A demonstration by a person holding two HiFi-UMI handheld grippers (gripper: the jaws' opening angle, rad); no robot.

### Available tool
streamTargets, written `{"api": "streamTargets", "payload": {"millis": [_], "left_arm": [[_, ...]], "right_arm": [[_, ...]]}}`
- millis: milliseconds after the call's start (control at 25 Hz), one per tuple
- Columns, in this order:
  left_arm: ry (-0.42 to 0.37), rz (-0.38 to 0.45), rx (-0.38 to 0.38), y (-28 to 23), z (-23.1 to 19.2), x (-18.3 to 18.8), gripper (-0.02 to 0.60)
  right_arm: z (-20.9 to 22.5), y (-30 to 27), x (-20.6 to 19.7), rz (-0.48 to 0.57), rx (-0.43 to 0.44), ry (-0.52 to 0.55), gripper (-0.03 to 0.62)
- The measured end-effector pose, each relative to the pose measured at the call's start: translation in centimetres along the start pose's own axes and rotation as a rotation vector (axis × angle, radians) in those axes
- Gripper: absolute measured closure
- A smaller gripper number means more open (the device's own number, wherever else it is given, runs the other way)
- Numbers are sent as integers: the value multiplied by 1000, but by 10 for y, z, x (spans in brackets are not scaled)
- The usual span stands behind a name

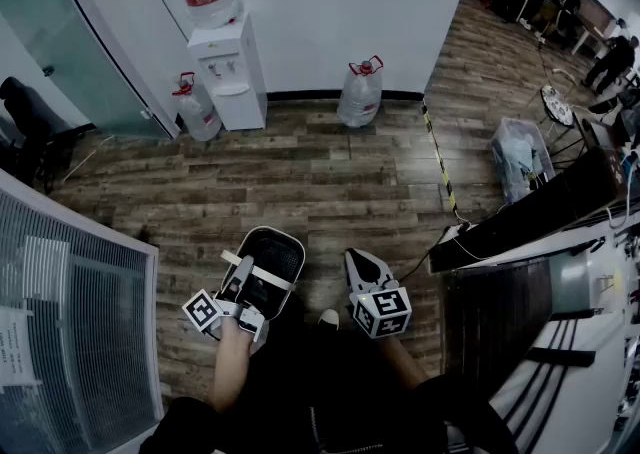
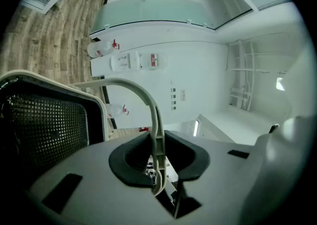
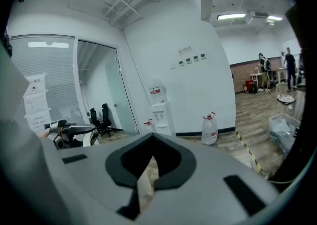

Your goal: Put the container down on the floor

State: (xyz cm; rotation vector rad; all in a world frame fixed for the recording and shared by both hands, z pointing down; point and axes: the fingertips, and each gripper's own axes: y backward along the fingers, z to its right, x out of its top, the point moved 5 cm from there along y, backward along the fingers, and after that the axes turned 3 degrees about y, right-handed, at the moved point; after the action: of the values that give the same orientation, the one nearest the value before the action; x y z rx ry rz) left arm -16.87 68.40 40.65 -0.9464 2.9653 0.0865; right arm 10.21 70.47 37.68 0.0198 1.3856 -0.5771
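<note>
The container (image 1: 291, 246) is a black mesh basket with a white rim and a white bail handle (image 1: 262, 273). In the head view it hangs above the wood floor in front of my legs. My left gripper (image 1: 243, 282) is shut on that handle. In the left gripper view the handle (image 2: 148, 105) arches up out of the jaws of the left gripper (image 2: 157, 169), and the mesh wall (image 2: 44, 125) fills the left side. My right gripper (image 1: 356, 264) is beside the basket on its right, apart from it. In its own view the right gripper (image 3: 147, 162) is shut, with nothing in it.
A water dispenser (image 1: 228, 67) stands at the far wall between two water jugs (image 1: 361, 92) (image 1: 197, 107). A blinds-covered partition (image 1: 70, 312) is close on the left. On the right are a dark desk (image 1: 540, 212), a bin (image 1: 520, 157) and a striped floor strip (image 1: 438, 157).
</note>
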Motion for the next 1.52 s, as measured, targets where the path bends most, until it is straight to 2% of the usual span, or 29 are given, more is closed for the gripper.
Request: {"api": "streamTargets", "payload": {"millis": [280, 640, 1080, 1520], "left_arm": [[3, 7, 2, -4, 1, 2, 502], [-17, 19, 10, -3, 3, 1, 502], [-4, 34, -11, -10, 22, 0, 502], [11, 29, -12, -27, 19, 30, 502]], "right_arm": [[8, -4, 2, 41, 8, -63, 583], [6, -1, 2, 32, 39, -51, 583], [-3, -4, 7, 26, 81, -44, 583], [-23, -46, 17, -10, 117, 2, 583]]}}
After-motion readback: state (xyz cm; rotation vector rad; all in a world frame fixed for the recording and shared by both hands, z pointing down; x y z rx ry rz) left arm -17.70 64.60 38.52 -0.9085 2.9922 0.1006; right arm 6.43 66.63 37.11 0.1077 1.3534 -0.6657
